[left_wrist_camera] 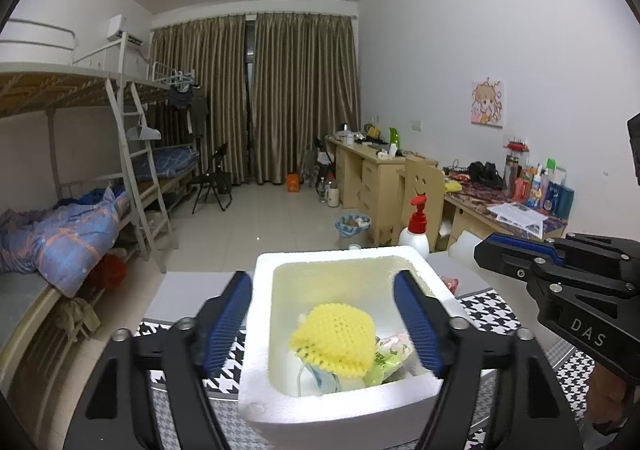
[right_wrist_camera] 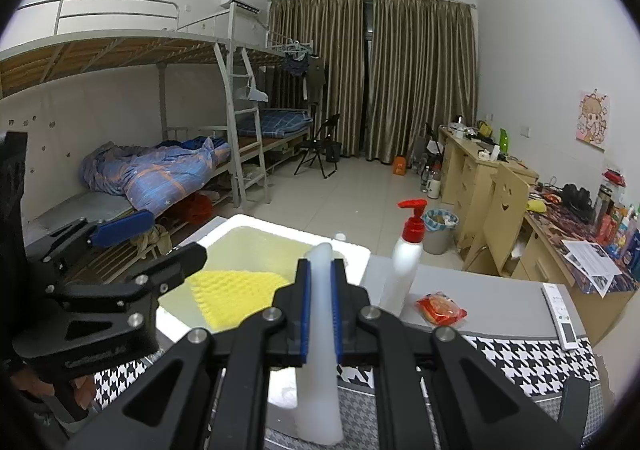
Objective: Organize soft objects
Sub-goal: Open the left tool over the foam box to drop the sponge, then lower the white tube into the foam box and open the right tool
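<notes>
The yellow foam net (left_wrist_camera: 334,338) lies inside the white foam box (left_wrist_camera: 264,370), resting on top of a few crumpled wrappers (left_wrist_camera: 390,354) at the near end. The box sits on a houndstooth cloth (left_wrist_camera: 500,314) that covers the near part of a grey table (right_wrist_camera: 480,298).

Your left gripper (left_wrist_camera: 324,324) hangs over the box with its jaws spread wide, one blue pad outside the left wall and the other over the right side; nothing is between them.

Your right gripper (right_wrist_camera: 320,310) is clamped on a white foam sheet (right_wrist_camera: 320,370), held on edge so it shows as a narrow upright strip between the blue pads. In the left wrist view that gripper appears at the right, just beside the box.

Beyond the box stands a white pump bottle (right_wrist_camera: 404,262) with a red top. Near it on the bare grey surface lies a red snack packet (right_wrist_camera: 440,308), and a white remote (right_wrist_camera: 560,316) rests well apart toward the right edge.

Behind everything you have bunk beds (right_wrist_camera: 160,154) on the left, curtains (right_wrist_camera: 376,82) at the far wall and wooden desks (right_wrist_camera: 472,170) along the right.
</notes>
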The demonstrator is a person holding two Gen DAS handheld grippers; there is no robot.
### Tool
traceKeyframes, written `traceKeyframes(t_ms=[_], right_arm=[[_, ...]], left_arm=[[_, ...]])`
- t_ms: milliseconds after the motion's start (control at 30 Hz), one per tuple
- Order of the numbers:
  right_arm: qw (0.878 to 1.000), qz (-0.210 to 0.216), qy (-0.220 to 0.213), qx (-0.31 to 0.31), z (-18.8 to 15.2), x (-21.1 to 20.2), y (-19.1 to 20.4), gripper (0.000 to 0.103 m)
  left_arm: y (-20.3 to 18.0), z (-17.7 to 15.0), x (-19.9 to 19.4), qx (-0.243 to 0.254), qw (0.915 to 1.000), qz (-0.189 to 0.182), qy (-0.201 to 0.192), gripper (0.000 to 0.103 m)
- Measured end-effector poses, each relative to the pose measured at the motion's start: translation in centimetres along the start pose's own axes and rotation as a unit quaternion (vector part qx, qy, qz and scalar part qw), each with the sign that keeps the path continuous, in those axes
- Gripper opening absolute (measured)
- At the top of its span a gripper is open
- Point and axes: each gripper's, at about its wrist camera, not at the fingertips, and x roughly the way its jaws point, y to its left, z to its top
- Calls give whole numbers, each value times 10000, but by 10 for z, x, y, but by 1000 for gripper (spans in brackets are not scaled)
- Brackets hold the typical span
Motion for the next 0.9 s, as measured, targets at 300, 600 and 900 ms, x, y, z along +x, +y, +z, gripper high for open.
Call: traceKeyframes(t_ms=[300, 600, 900], right_arm=[[9999, 127, 33, -30, 5, 9, 9, 11], [9995, 227, 196, -25, 9, 23, 15, 11], [9991, 254, 351, -24, 7, 36, 22, 11]], left_arm=[[13, 2, -10, -128, 9994, 239, -198, 97], [27, -2, -15, -212, 9989, 373, -210, 101], [36, -9, -19, -240, 9979, 559, -234, 101]])
